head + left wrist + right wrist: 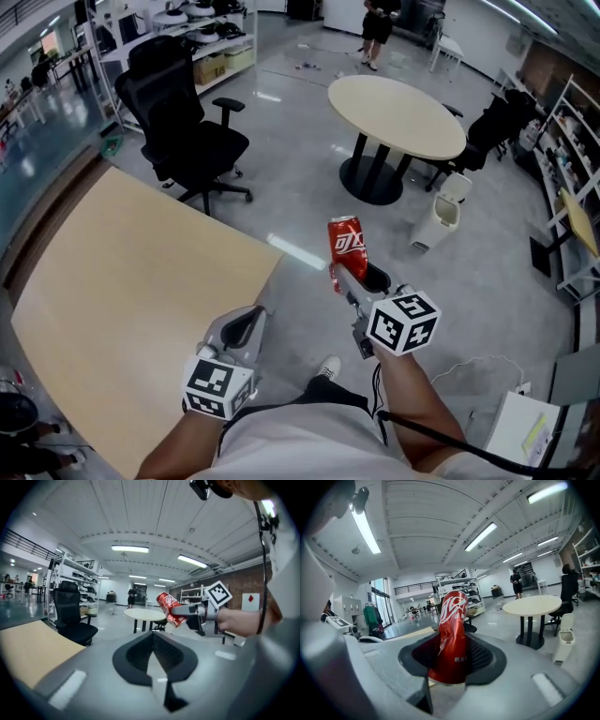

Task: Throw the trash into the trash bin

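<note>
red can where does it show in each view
Head view: red can at centre, over the floor.
Left gripper view: can right of centre, tilted.
Right gripper view: can dead centre, between the jaws.
Shared landmark: round table, in all three views.

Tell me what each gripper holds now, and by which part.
The right gripper holds a dented red can by its lower half; the top sticks out beyond the jaws. The left gripper holds nothing; its jaws are together.

Black office chair (183,131), round table (398,112)
</note>
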